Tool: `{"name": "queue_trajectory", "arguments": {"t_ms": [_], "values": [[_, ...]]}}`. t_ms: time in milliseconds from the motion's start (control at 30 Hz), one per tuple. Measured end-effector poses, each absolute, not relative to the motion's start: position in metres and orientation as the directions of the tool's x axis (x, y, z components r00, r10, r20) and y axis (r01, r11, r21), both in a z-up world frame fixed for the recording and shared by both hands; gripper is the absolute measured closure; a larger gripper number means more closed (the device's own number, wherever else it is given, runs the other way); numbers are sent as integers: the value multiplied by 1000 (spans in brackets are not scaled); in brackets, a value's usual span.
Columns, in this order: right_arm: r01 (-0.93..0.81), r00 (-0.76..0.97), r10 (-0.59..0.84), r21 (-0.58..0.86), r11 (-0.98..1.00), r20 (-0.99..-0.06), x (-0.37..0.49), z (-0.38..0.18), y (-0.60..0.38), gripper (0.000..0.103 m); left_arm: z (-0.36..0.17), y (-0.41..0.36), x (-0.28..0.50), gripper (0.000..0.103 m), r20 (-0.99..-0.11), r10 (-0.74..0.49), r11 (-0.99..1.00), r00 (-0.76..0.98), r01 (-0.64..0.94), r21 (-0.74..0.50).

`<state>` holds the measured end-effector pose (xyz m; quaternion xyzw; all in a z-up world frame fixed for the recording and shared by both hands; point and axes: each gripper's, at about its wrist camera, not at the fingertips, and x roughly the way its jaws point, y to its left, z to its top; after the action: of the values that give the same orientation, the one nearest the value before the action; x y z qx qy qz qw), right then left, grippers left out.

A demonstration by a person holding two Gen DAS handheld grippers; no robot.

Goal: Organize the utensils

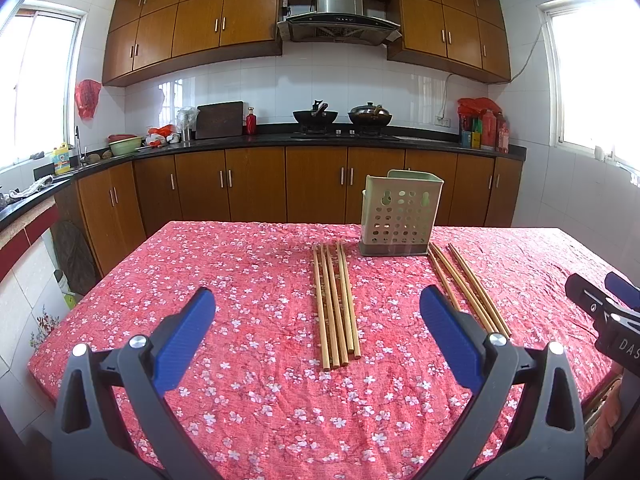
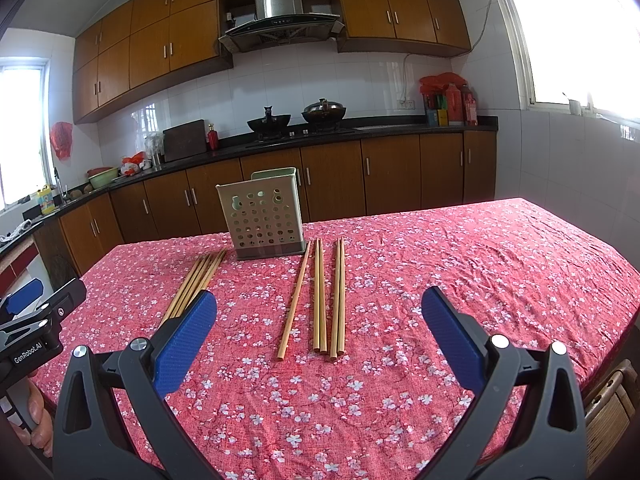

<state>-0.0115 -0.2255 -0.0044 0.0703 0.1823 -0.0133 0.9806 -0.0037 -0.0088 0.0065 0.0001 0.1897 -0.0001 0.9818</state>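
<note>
A pale green perforated utensil holder [image 1: 400,214] [image 2: 264,220] stands upright on the far middle of the table. Several wooden chopsticks [image 1: 335,306] [image 2: 195,284] lie in a bundle to its left. Several more chopsticks [image 1: 470,288] [image 2: 320,298] lie to its right. My left gripper [image 1: 316,300] is open and empty, hovering in front of the left bundle. My right gripper [image 2: 320,304] is open and empty, hovering in front of the right group. Each gripper shows at the edge of the other's view: the right gripper [image 1: 608,308], the left gripper [image 2: 36,316].
The table carries a red floral cloth [image 1: 240,280] [image 2: 480,260]. Behind it run brown kitchen cabinets and a dark counter [image 1: 320,138] with woks and bottles. A wooden chair [image 2: 608,404] stands at the table's right edge.
</note>
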Motion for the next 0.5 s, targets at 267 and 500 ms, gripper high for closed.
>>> {"name": "queue_trajectory", "arguments": {"t_ms": [267, 500], "values": [[51, 933, 1, 135, 990, -360, -11, -5, -226, 2, 4, -6, -2, 4, -372, 1, 1000, 928, -1, 1], [51, 933, 1, 135, 990, -360, -12, -4, -226, 2, 4, -6, -2, 4, -372, 2, 1000, 928, -1, 1]]}}
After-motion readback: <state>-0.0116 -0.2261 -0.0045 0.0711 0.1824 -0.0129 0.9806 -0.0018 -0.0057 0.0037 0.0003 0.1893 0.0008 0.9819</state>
